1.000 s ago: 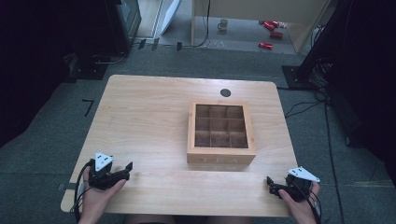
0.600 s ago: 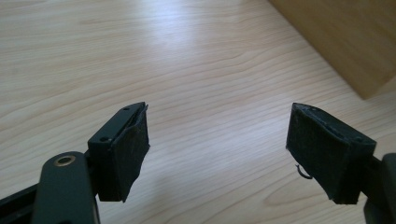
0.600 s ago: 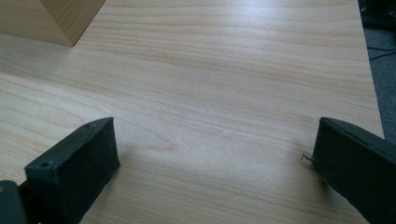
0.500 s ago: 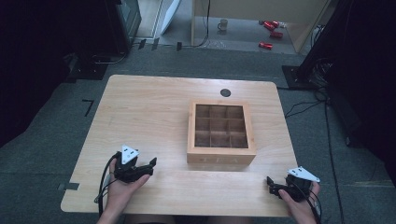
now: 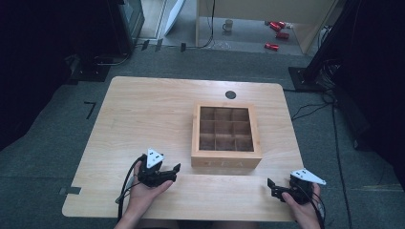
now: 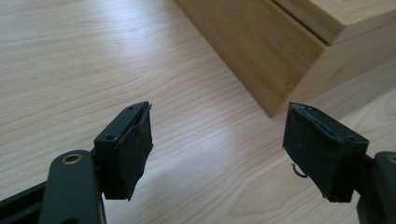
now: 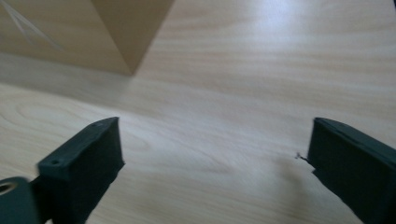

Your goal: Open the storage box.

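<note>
A wooden box (image 5: pixel 226 136) divided into several square compartments sits open-topped right of the table's middle. My left gripper (image 5: pixel 175 172) lies in a hand just left of the box's near left corner and points at it. In the left gripper view that corner (image 6: pixel 261 51) stands close ahead of the left gripper (image 6: pixel 217 135). Its jaws are open with nothing between them and have just been closing a little. My right gripper (image 5: pixel 272 189) rests near the front right edge, pointing left. The right gripper (image 7: pixel 215 154) is open and empty, its jaws also just closing slightly, with the box corner (image 7: pixel 126 28) ahead.
The light wooden table (image 5: pixel 143 114) has a black round grommet (image 5: pixel 230 94) behind the box. On the floor beyond stand a mug (image 5: pixel 228 25) and red cans (image 5: pixel 274 28). Dark stands and cables flank the table.
The left hand has carried its gripper rightward along the front of the table, up to the box's near left corner. The right hand has stayed put.
</note>
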`<state>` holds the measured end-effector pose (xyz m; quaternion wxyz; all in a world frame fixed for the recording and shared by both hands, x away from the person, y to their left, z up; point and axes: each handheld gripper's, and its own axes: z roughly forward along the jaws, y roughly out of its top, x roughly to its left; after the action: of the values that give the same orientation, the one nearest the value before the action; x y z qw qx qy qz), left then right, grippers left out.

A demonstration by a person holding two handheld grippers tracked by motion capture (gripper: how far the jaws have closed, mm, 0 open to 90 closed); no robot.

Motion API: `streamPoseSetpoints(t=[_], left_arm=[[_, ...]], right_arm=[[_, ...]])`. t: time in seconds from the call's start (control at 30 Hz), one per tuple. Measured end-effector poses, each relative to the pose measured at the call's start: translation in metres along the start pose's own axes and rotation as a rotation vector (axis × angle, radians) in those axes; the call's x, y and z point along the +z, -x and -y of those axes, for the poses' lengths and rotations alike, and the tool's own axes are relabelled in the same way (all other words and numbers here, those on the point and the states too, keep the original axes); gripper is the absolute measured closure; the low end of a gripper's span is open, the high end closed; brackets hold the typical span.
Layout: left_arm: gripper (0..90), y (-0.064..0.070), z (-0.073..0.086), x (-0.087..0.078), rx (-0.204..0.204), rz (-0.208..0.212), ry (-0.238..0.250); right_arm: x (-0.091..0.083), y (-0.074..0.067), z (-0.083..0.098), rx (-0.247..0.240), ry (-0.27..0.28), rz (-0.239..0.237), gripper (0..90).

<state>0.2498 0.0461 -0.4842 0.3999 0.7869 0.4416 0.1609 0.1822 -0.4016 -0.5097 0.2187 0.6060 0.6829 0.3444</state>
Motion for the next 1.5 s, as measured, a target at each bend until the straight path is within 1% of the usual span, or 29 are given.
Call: streamPoseSetpoints(t=[0.07, 0.13, 0.17, 0.2, 0.23, 0.3, 0.37, 0.43, 0.53, 0.6, 0.63, 0.67, 0.73, 0.77, 0.83, 0.9, 0.97, 1.1, 1.2, 1.27, 1.37, 1.43, 1.5], left_arm=[[25.1, 0.005, -0.001, 0.003, 0.008, 0.014, -0.001], [25.4, 0.01, -0.003, 0.005, 0.011, 0.028, 0.0], [25.7, 0.01, -0.003, 0.005, 0.011, 0.028, 0.0], [26.7, 0.015, -0.005, 0.006, 0.018, 0.046, 0.003], [29.3, 0.018, -0.006, 0.007, 0.022, 0.055, 0.009], [32.6, 0.023, -0.008, 0.009, 0.034, 0.071, 0.007], [36.2, 0.028, -0.01, 0.012, 0.042, 0.078, 0.003], [39.2, 0.031, -0.012, 0.014, 0.044, 0.08, 0.0], [44.5, 0.033, -0.017, 0.016, 0.03, 0.098, 0.006], [48.9, 0.034, -0.019, 0.017, 0.033, 0.122, 0.012], [52.7, 0.035, -0.02, 0.018, 0.032, 0.132, 0.011], [55.8, 0.036, -0.021, 0.018, 0.036, 0.133, 0.014], [61.7, 0.037, -0.024, 0.018, 0.041, 0.133, 0.02], [63.7, 0.037, -0.025, 0.018, 0.044, 0.134, 0.018], [67.2, 0.038, -0.026, 0.02, 0.047, 0.133, 0.009], [69.7, 0.038, -0.027, 0.021, 0.051, 0.119, -0.001], [71.2, 0.037, -0.028, 0.022, 0.041, 0.126, -0.008], [74.2, 0.036, -0.028, 0.019, 0.05, 0.13, -0.007], [78.2, 0.033, -0.03, 0.017, 0.036, 0.148, 0.0], [78.1, 0.032, -0.03, 0.017, 0.036, 0.153, -0.001], [77.9, 0.031, -0.03, 0.017, 0.037, 0.157, -0.002], [77.8, 0.03, -0.031, 0.018, 0.037, 0.167, -0.001], [77.5, 0.03, -0.031, 0.018, 0.039, 0.169, -0.001]], right_arm=[[-0.002, -0.007, -0.005, 0.009, 0.024, -0.012, 7.3], [-0.005, -0.013, -0.009, 0.022, 0.045, -0.028, 10.8], [-0.005, -0.013, -0.009, 0.022, 0.045, -0.028, 10.8], [-0.006, -0.019, -0.012, 0.025, 0.062, -0.031, 15.2], [-0.006, -0.022, -0.013, 0.01, 0.067, -0.038, 18.8], [-0.006, -0.031, -0.015, -0.028, 0.068, -0.025, 24.4], [-0.005, -0.038, -0.016, -0.043, 0.071, -0.02, 29.8], [-0.003, -0.044, -0.018, -0.047, 0.073, -0.022, 35.5], [0.001, -0.051, -0.022, -0.044, 0.084, -0.017, 42.0], [0.002, -0.054, -0.026, -0.027, 0.097, -0.012, 45.3], [0.003, -0.055, -0.027, -0.02, 0.106, -0.011, 46.5], [0.003, -0.056, -0.029, -0.016, 0.115, -0.001, 48.4], [0.004, -0.058, -0.031, -0.029, 0.129, 0.027, 51.4], [0.004, -0.06, -0.033, -0.034, 0.131, 0.028, 52.1], [0.005, -0.061, -0.034, -0.044, 0.133, 0.014, 52.7], [0.008, -0.062, -0.035, -0.05, 0.127, 0.013, 53.2], [0.01, -0.061, -0.035, -0.052, 0.12, 0.014, 53.7], [0.014, -0.059, -0.037, -0.05, 0.118, 0.022, 53.3], [0.016, -0.062, -0.039, -0.075, 0.115, 0.0, 53.3], [0.016, -0.064, -0.04, -0.083, 0.12, -0.01, 53.4], [0.015, -0.065, -0.041, -0.084, 0.125, -0.018, 53.6], [0.014, -0.067, -0.043, -0.087, 0.137, -0.032, 53.7], [0.013, -0.068, -0.044, -0.09, 0.15, -0.034, 54.0]])
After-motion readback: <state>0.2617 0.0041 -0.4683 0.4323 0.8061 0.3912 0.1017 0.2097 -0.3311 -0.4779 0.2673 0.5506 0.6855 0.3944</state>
